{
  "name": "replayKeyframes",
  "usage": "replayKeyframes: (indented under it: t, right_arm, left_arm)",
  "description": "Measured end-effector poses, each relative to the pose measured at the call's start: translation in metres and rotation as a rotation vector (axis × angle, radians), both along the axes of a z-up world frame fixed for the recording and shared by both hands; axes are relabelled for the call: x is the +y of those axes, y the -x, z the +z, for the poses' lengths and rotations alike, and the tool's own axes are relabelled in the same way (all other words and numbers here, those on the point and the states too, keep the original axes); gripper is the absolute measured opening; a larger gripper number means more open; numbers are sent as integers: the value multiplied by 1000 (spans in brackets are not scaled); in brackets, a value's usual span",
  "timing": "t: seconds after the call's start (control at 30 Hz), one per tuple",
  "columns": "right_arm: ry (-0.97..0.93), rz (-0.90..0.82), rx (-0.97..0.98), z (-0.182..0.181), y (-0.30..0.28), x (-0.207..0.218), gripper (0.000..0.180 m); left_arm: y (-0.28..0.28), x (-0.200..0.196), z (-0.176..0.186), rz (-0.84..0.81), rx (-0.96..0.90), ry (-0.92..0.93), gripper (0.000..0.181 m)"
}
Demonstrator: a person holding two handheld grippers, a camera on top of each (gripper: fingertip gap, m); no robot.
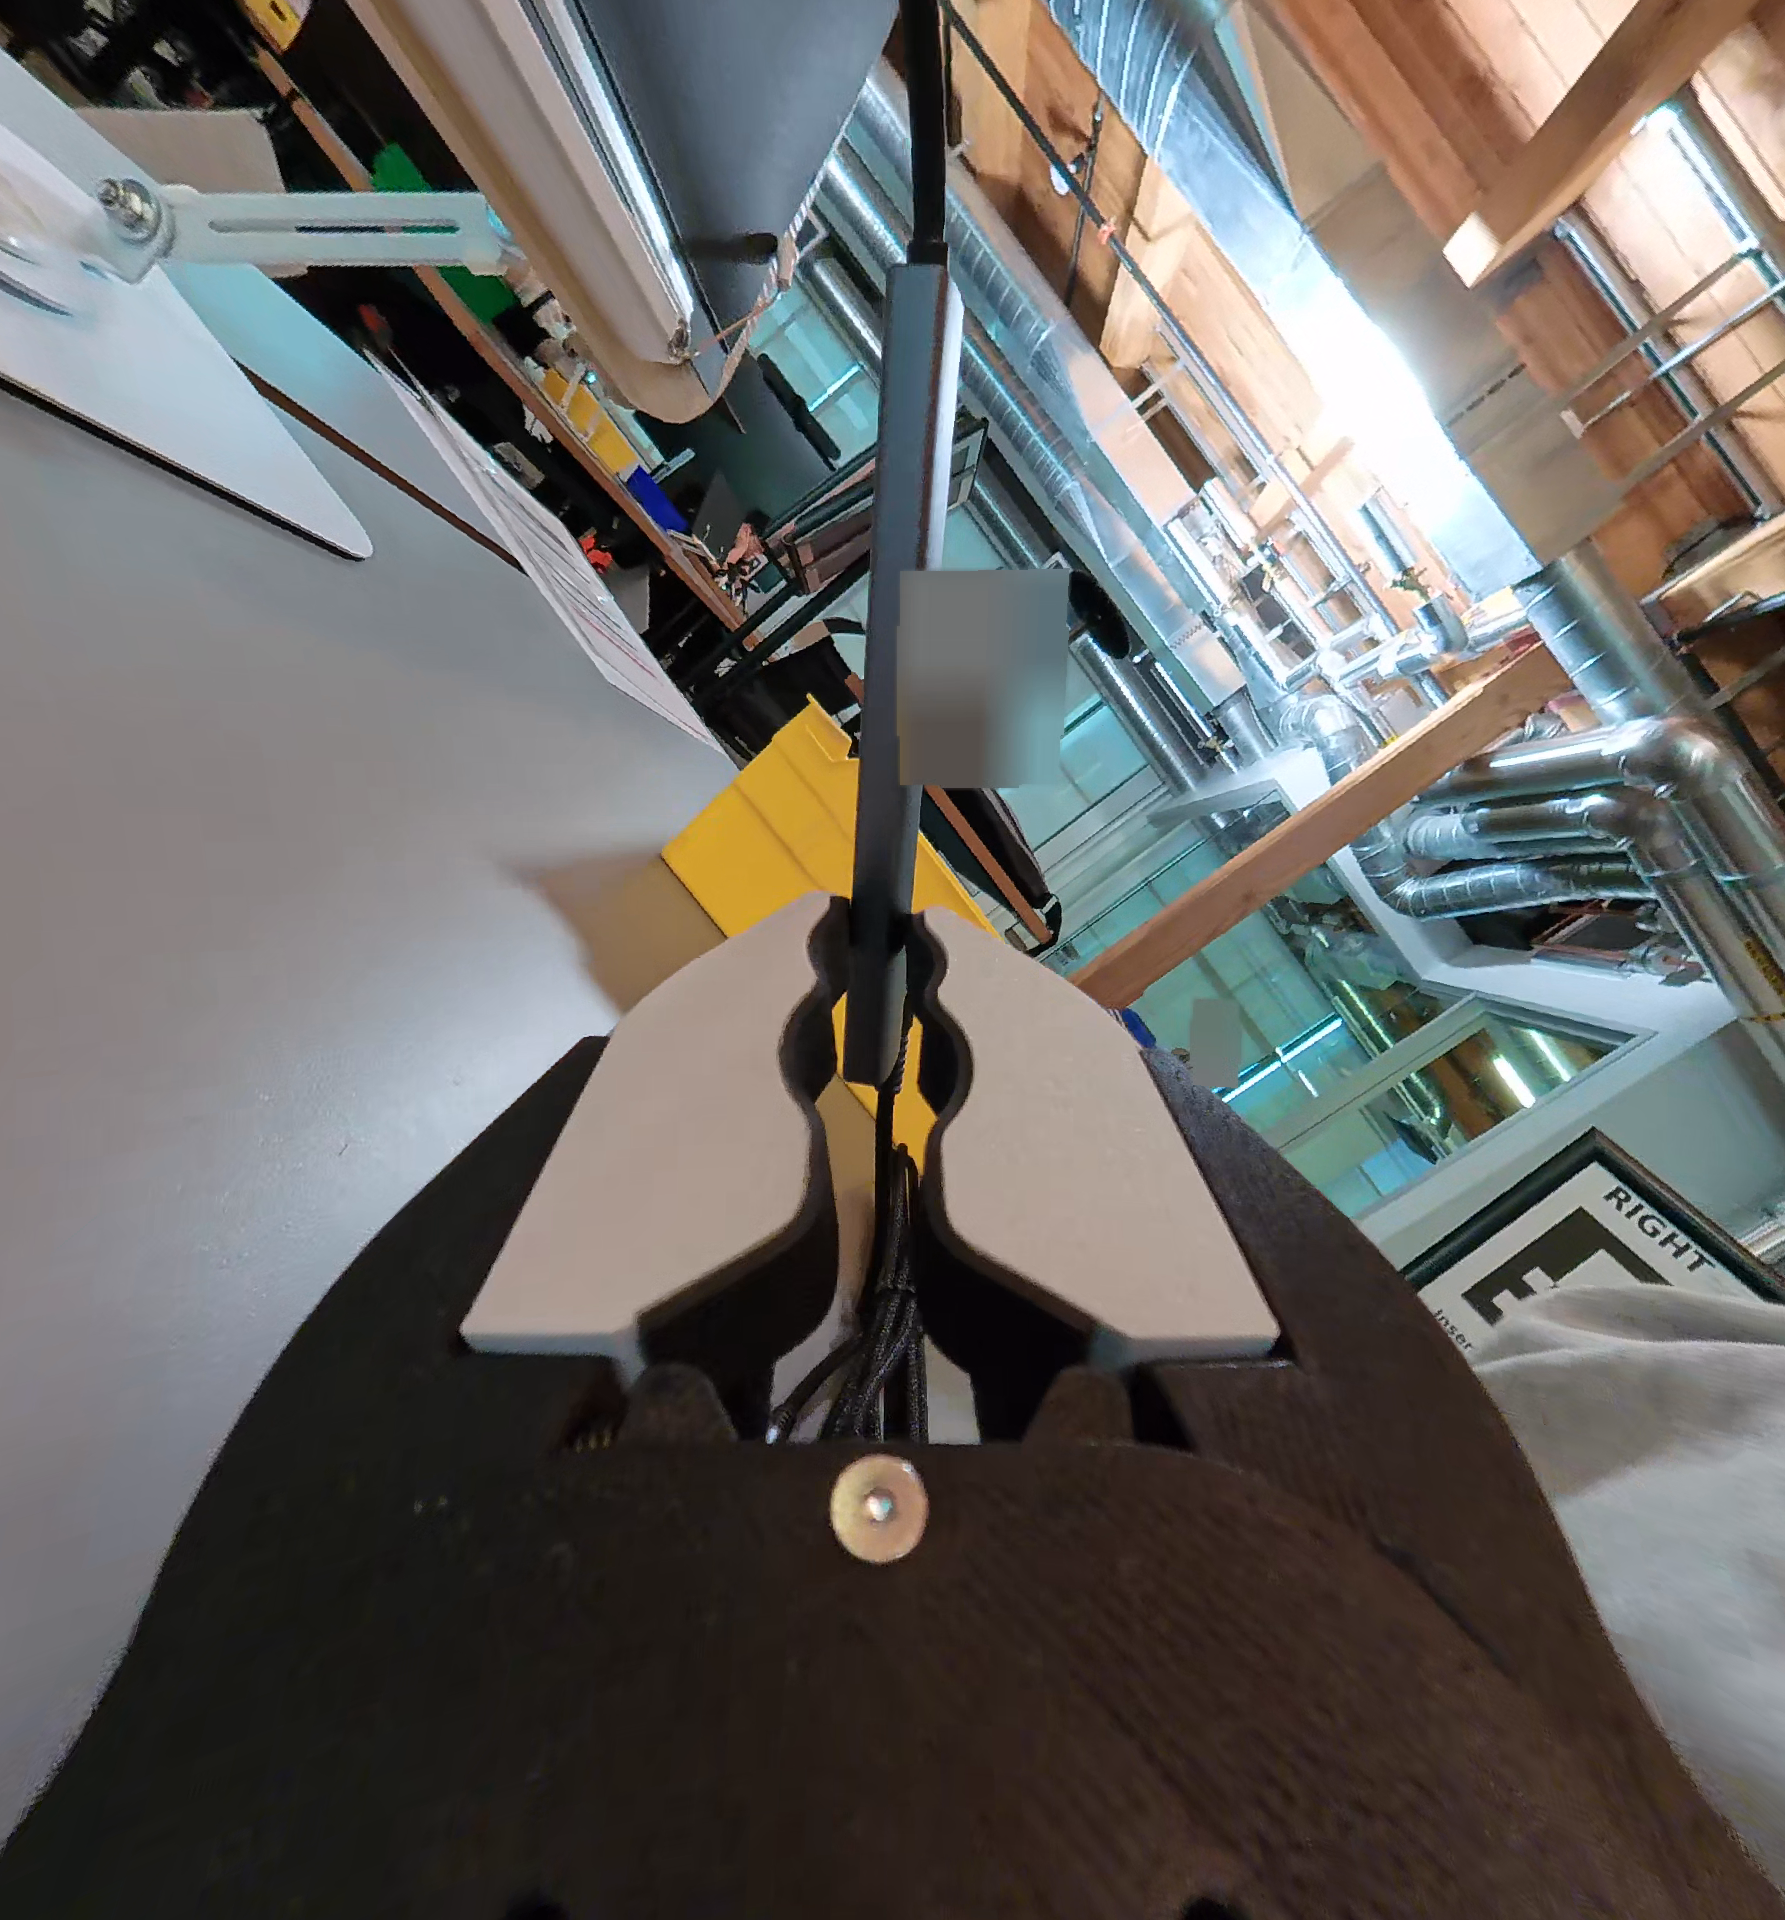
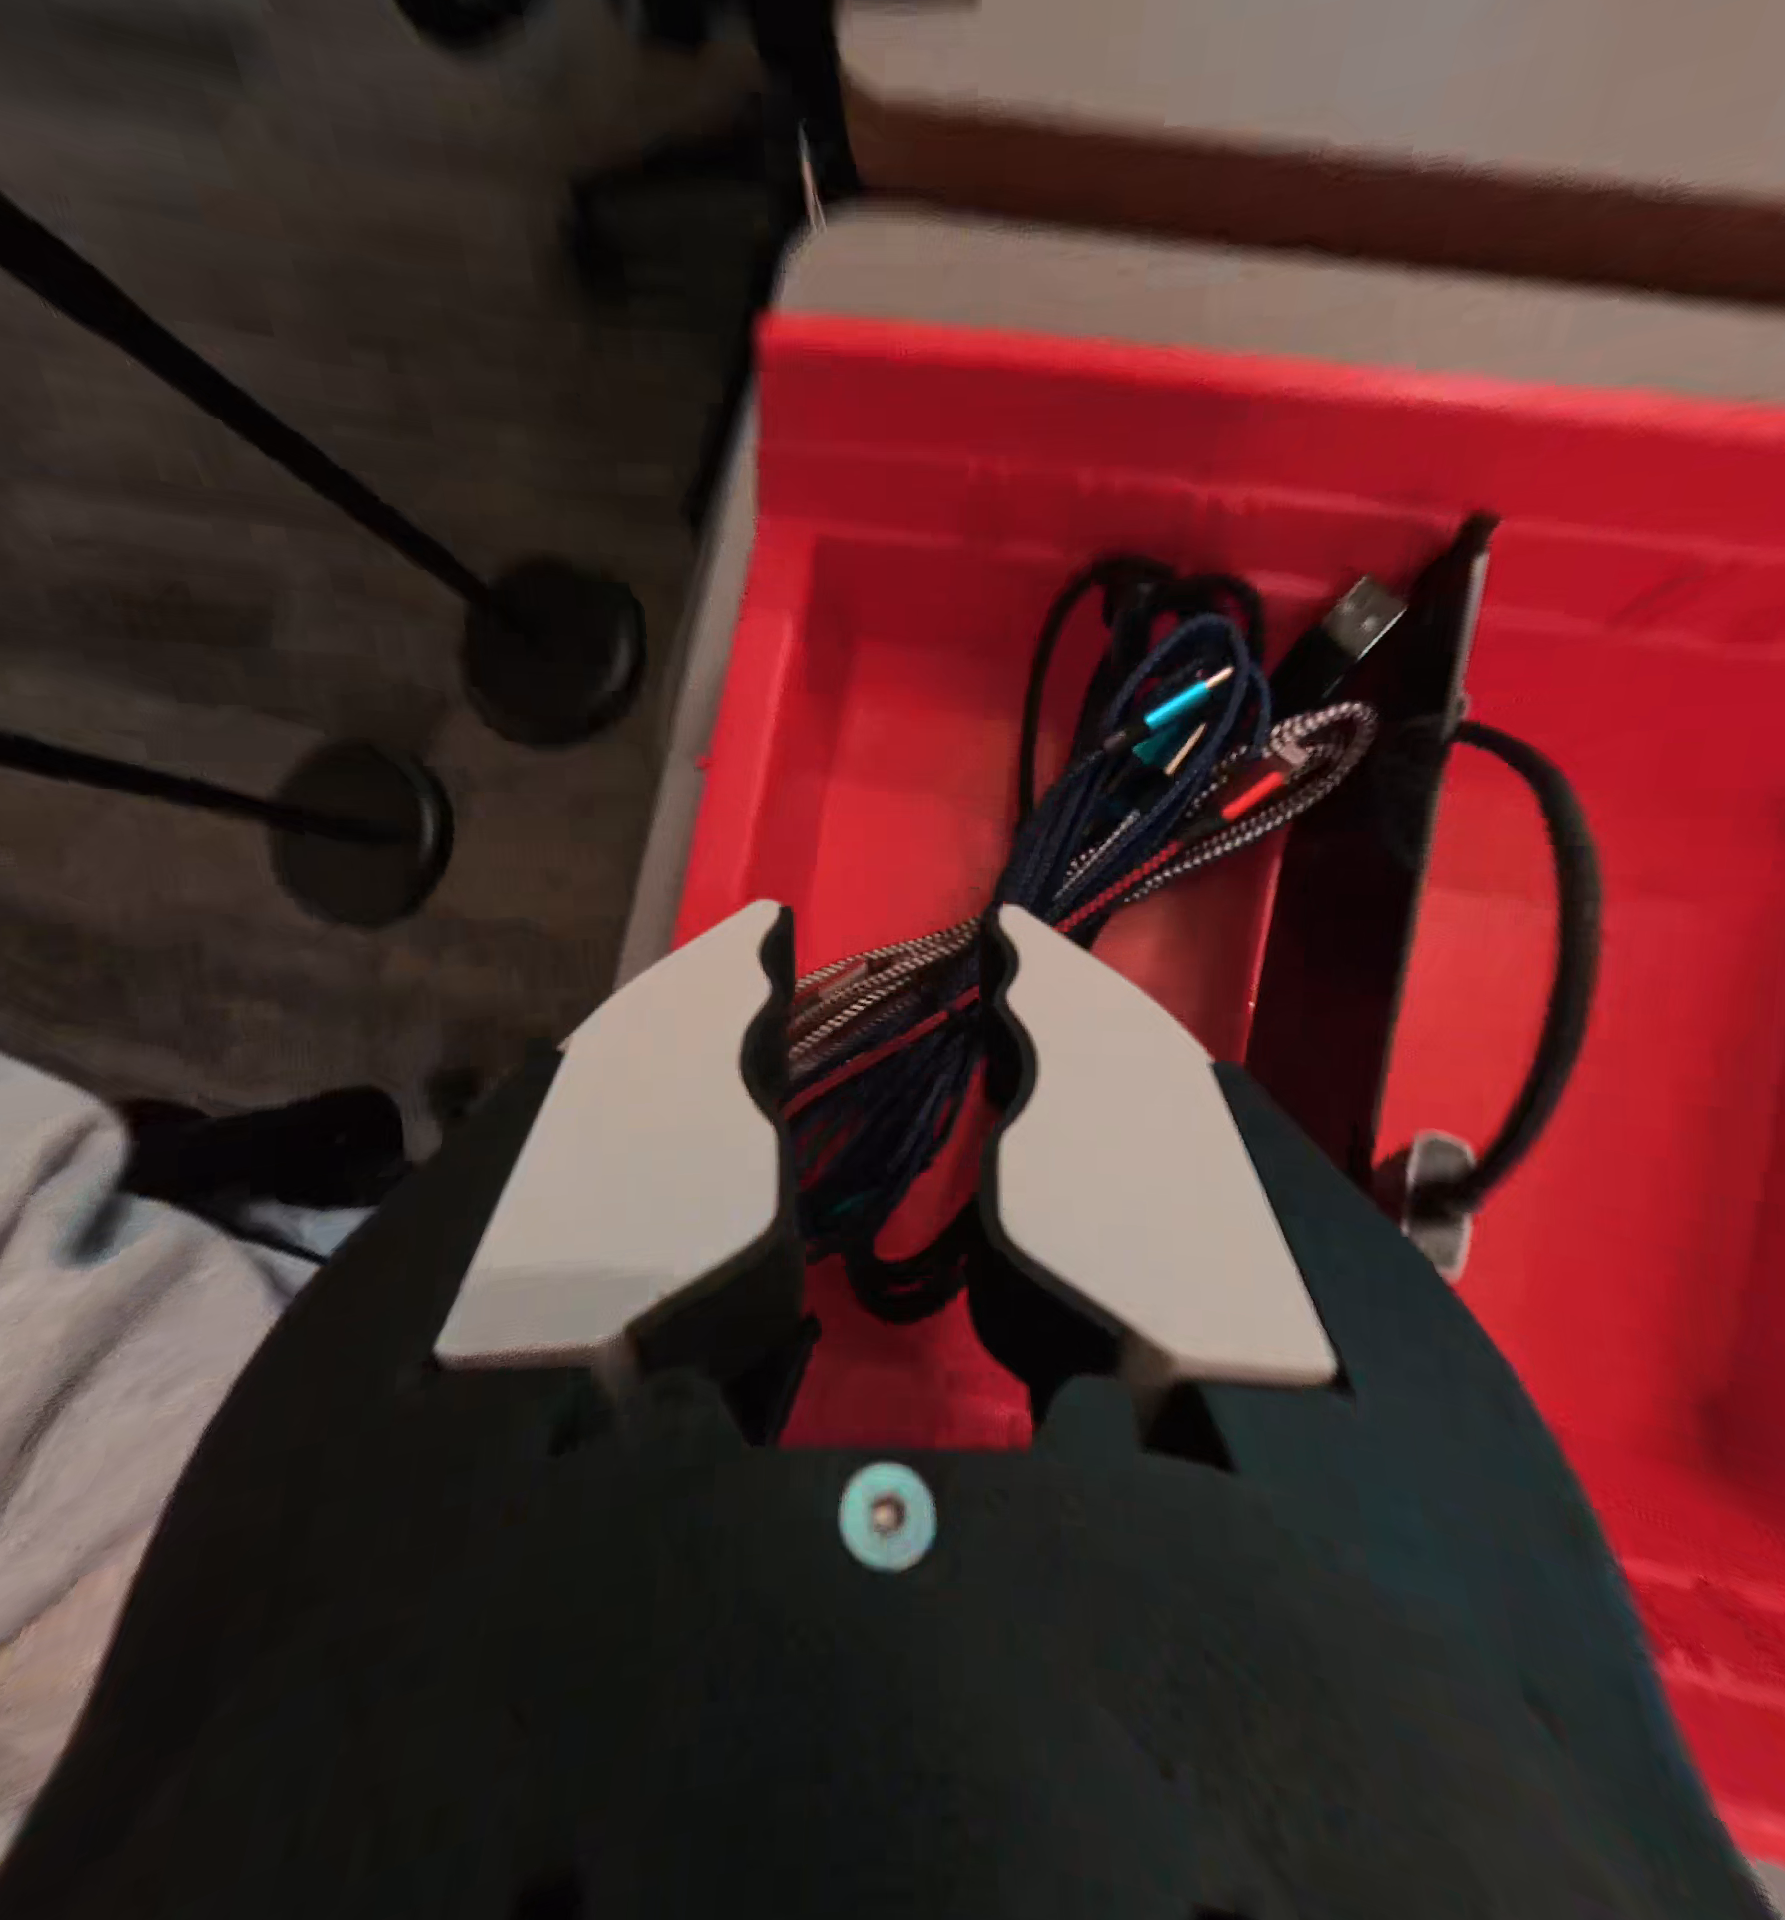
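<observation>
Left tool [image 1: 880, 935]: grey fingers closed nearly together on a slim dark grey rectangular bar [image 1: 903, 623], clamped near its lower end; the bar runs toward 12 o'clock, with a black braided cord [image 1: 893, 1247] trailing from its base back between the fingers. Light grey worktop [image 1: 244, 831] lies at 9 o'clock, a yellow plastic bin [image 1: 774, 842] sits just behind the fingertips at 11 o'clock, and a white board with rounded corner [image 1: 140, 395] lies farther off at 10 o'clock. Right tool [image 2: 888, 925]: fingers partly closed, gap narrow, gripping a bundle of dark blue and grey-white braided cables [image 2: 888, 1029]; the bundle extends toward 1 o'clock into a red plastic tray [image 2: 1179, 468]. A black flat divider [image 2: 1366, 852] stands in the tray at 2 o'clock. Two black round feet on thin rods [image 2: 555, 655] rest on the dark floor at 10 o'clock. View blurred.
</observation>
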State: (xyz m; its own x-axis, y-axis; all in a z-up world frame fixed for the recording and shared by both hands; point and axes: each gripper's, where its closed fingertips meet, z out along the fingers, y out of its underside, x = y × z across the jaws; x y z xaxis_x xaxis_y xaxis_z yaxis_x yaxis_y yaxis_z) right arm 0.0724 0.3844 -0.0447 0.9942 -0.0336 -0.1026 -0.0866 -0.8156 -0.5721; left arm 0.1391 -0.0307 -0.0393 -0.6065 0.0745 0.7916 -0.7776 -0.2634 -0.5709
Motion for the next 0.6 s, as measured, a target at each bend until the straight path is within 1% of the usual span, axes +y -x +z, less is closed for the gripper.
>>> replayKeyframes:
  t: [0.1,0.13,0.17,0.2,0.23,0.33,0.43,0.5,0.6]
  right_arm:
    - [222,4,-48,-41,-10,1,19]
    - [266,-4,-81,-48,-16,0,16]
    - [286,-17,-123,-48,-22,-1,13]
    - [260,-4,-170,-42,-26,1,10]
    - [225,6,-178,-34,-24,1,9]
    - [78,-15,-150,4,-21,-8,6]
    - [-114,-49,-173,62,-23,-38,5]
    - [-196,-115,-202,100,-27,-77,3]
    - [-266,-240,-253,146,-29,-155,3]
  left_arm:
    - [0,0,0,1,-3,-3,10]
    - [0,-1,0,0,-6,-7,11]
    - [1,-1,-1,-1,-9,-10,10]
    - [1,-1,-1,-1,-13,-13,11]
    - [1,-2,-1,-2,-15,-15,10]
    - [1,-2,-1,-8,-12,-13,10]
    - [1,-1,0,-14,-5,-6,10]
    - [1,-1,0,-14,-3,-3,10]
    - [0,0,0,-12,1,4,10]
